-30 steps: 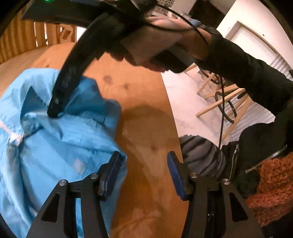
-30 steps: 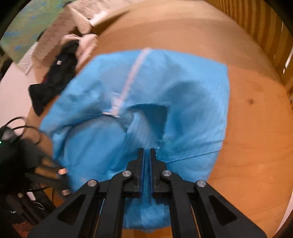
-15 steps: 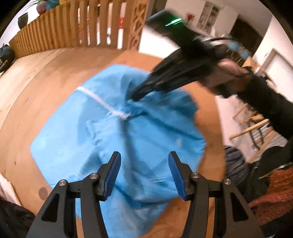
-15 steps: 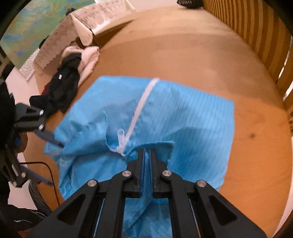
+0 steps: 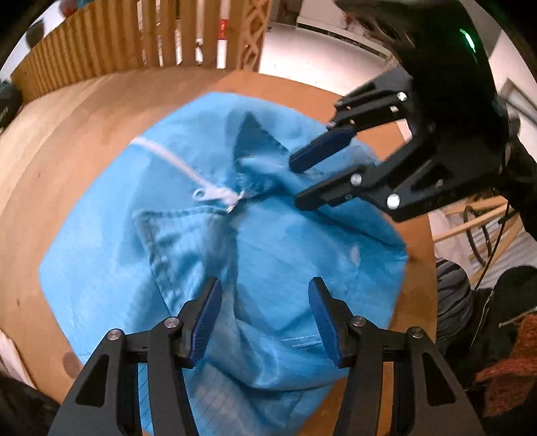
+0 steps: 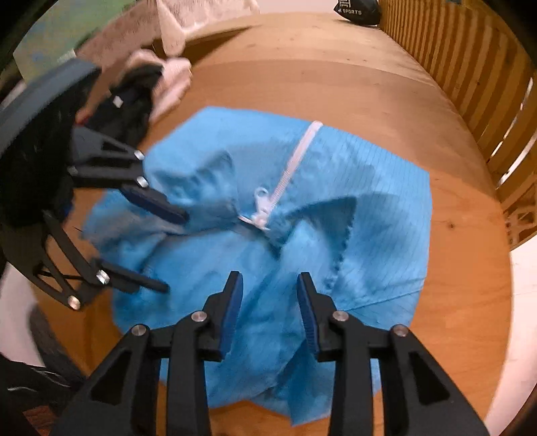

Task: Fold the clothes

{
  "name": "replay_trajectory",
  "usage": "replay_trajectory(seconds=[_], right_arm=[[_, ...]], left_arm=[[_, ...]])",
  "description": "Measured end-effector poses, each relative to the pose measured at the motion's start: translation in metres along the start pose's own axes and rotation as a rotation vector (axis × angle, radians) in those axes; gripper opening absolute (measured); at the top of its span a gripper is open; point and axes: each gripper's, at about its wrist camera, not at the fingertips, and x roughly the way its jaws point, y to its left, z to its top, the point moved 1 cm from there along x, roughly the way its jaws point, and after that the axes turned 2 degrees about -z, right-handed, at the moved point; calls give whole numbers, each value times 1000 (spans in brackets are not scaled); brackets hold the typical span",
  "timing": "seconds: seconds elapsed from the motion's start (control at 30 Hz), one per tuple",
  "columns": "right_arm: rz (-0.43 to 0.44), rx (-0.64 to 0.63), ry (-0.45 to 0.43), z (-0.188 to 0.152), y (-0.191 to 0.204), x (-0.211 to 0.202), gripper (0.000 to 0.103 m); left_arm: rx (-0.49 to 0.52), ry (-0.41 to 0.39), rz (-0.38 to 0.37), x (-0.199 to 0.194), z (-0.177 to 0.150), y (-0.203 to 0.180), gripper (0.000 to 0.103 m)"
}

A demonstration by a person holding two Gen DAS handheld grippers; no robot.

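Observation:
A light blue zip-up garment (image 5: pixel 275 255) lies crumpled on the wooden table (image 5: pixel 84 141), its white zipper (image 5: pixel 201 193) running across the top. My left gripper (image 5: pixel 265 291) hovers open just above the garment's near fold, with nothing pinched. My right gripper (image 5: pixel 297 181) reaches in from the upper right by the collar. Its jaws are opening and the pads do not press the cloth. From the right wrist, the garment (image 6: pixel 369 208) and zipper (image 6: pixel 288 174) spread below my right gripper (image 6: pixel 268 285), and my left gripper (image 6: pixel 173 251) stands open at the garment's left edge.
A heap of black and pale pink clothes (image 6: pixel 141 90) sits at the far left of the table (image 6: pixel 335 77). A slatted wooden railing (image 6: pixel 470 67) borders the far side, with a black bag (image 6: pixel 359 11) by it. Chairs and a person's dark sleeve (image 5: pixel 517 167) are off the table's end.
My right gripper, shut on the blue fabric before, now has its jaws apart and the cloth has dropped. My left gripper swung from the table edge over the garment.

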Motion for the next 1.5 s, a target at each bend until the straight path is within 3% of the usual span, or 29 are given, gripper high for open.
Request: replay_trajectory(seconds=[0.2, 0.23, 0.27, 0.37, 0.43, 0.63, 0.87, 1.1, 1.23, 1.37, 1.5], right_arm=[[-116, -114, 95, -1, 12, 23, 33], [-115, -120, 104, -1, 11, 24, 31], [-115, -128, 113, -1, 9, 24, 23], [-116, -151, 139, -1, 4, 24, 13], [-114, -161, 141, -1, 1, 21, 9], [-59, -151, 131, -2, -11, 4, 5], [7, -81, 93, -7, -39, -7, 5], [61, -39, 63, -20, -48, -12, 5], [44, -74, 67, -23, -45, -13, 5], [48, -96, 102, -27, -48, -7, 4], [46, -102, 106, -28, -51, -5, 4]], left_arm=[[-11, 10, -11, 2, 2, 7, 52], [-8, 14, -8, 2, 4, 7, 52], [-4, 18, -5, 2, 5, 6, 52], [23, -28, -65, -11, 24, -10, 53], [40, -39, -111, -11, 35, -19, 61], [43, 4, -236, 36, 56, -26, 61], [58, 7, -191, 73, 53, -25, 61], [-8, 9, -90, 126, 54, -17, 56], [25, 9, 33, 146, 55, -17, 46], [24, 21, 36, 159, 49, -19, 46], [30, -20, -25, 165, 56, -26, 48]])
